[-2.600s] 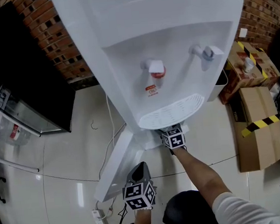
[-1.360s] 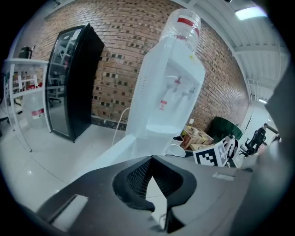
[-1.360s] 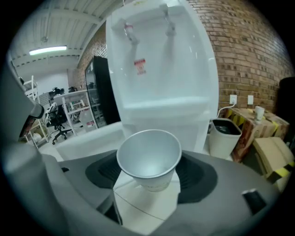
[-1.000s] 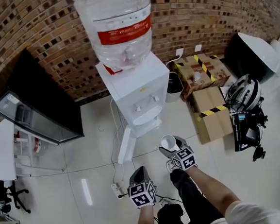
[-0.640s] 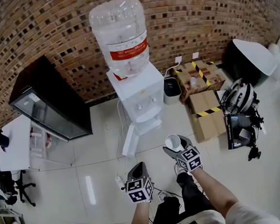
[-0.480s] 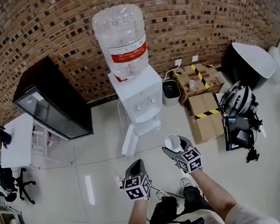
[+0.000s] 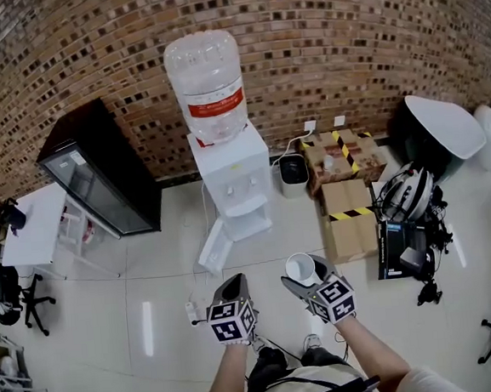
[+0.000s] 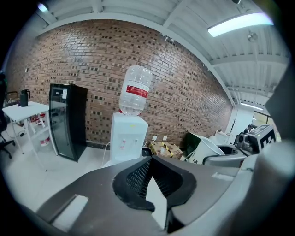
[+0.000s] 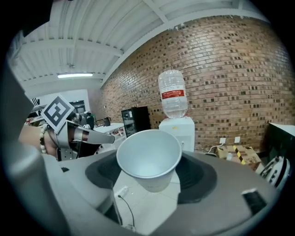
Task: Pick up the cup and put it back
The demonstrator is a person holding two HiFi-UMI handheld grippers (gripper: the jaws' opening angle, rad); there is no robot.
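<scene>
A white paper cup (image 7: 300,267) is held mouth-up between the jaws of my right gripper (image 7: 308,277), out over the floor in front of the white water dispenser (image 7: 230,184) with its clear bottle (image 7: 205,75). In the right gripper view the empty cup (image 9: 148,159) fills the middle, both pads of the right gripper (image 9: 150,173) pressing its sides. My left gripper (image 7: 237,279) hangs to the cup's left, shut with nothing in it. In its own view the left gripper (image 8: 150,159) shows its pads meeting at the tip, pointing towards the dispenser (image 8: 127,138).
A black glass-door cabinet (image 7: 99,178) stands left of the dispenser, a white table (image 7: 30,228) further left. Right of it are a small bin (image 7: 292,169), taped cardboard boxes (image 7: 345,203), a helmet (image 7: 403,194) and gear. A power strip (image 7: 191,310) with cable lies near my left gripper.
The view has pulled well back from the dispenser. The right gripper, earlier at the dispenser's base, now holds the cup away from it. The left gripper stays alongside, shut.
</scene>
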